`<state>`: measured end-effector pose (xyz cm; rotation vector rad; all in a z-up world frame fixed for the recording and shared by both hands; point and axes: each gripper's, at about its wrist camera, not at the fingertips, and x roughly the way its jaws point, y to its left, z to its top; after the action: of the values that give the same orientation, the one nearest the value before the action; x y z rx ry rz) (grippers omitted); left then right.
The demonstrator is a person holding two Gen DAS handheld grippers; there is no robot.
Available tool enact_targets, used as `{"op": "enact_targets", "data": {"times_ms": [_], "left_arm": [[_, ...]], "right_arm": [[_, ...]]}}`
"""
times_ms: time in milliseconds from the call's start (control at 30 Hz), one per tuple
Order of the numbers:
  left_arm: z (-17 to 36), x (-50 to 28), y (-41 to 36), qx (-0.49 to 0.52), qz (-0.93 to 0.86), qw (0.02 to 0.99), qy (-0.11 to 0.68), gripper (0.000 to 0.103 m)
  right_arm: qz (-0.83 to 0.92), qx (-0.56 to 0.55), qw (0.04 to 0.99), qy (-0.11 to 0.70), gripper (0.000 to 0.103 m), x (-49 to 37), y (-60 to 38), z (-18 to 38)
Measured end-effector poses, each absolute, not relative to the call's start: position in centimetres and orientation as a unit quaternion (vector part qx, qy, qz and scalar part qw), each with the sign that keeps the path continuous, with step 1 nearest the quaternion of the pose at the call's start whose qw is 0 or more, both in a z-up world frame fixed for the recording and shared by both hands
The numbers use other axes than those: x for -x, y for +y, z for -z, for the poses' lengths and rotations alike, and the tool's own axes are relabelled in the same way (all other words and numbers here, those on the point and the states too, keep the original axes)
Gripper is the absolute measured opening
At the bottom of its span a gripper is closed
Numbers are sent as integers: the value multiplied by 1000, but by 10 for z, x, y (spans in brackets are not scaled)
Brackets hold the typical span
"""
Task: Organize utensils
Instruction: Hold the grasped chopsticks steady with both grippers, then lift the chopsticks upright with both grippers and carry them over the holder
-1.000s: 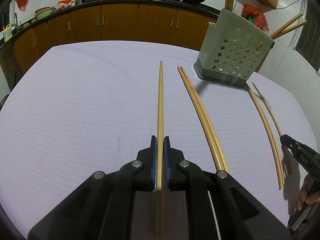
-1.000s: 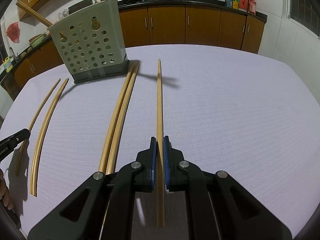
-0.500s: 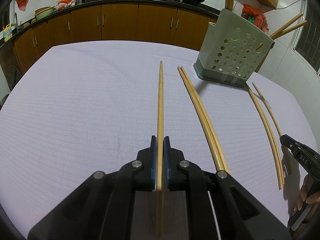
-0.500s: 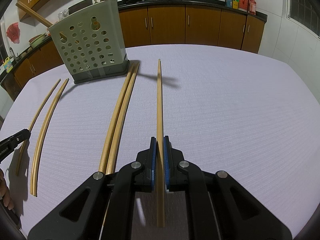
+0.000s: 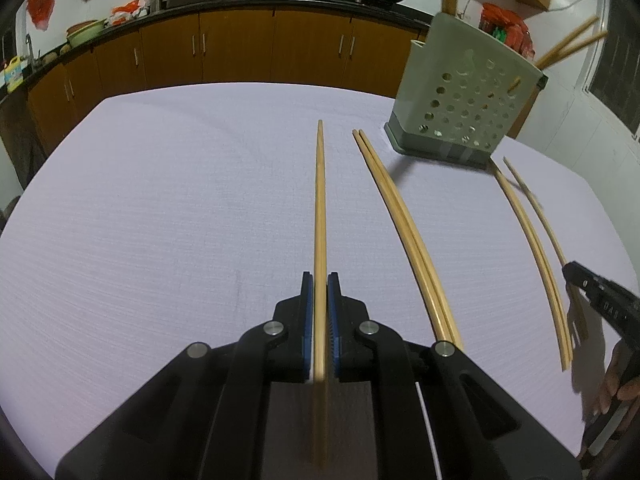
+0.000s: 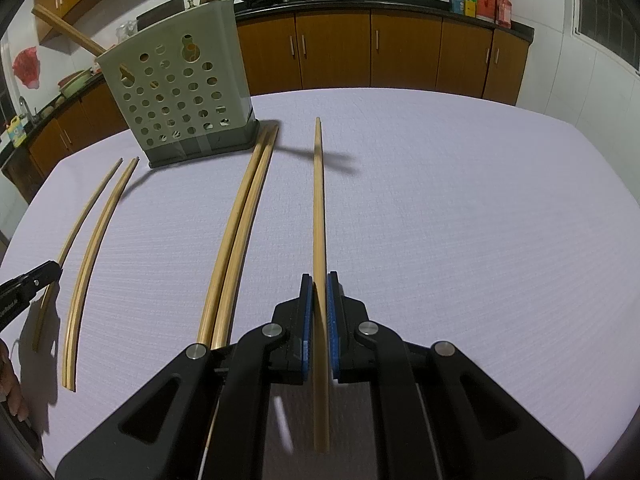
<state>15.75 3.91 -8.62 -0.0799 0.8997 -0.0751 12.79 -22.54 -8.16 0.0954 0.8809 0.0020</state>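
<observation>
My left gripper is shut on a long wooden chopstick that runs straight ahead over the lilac cloth. My right gripper is shut the same way on another chopstick. Between the two hands, two pairs of chopsticks lie on the cloth: one pair just right of my left gripper, the other pair just left of my right gripper. Behind them stands a grey-green perforated utensil holder with chopsticks sticking out of its top.
The table is covered with lilac cloth. Brown kitchen cabinets and a dark counter with woks run along the far wall. A person's fingers show at the right edge of the left wrist view.
</observation>
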Motion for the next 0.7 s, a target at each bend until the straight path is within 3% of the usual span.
{"op": "enact_targets", "data": {"times_ms": [267, 700], "left_arm": [[78, -147, 40, 27, 46, 903, 427, 8], [-34, -134, 54, 50, 53, 957, 281, 8]], "right_arm": [[-16, -57, 911, 409, 8, -119, -228, 71], [-15, -58, 964, 259, 8, -107, -237, -34]]}}
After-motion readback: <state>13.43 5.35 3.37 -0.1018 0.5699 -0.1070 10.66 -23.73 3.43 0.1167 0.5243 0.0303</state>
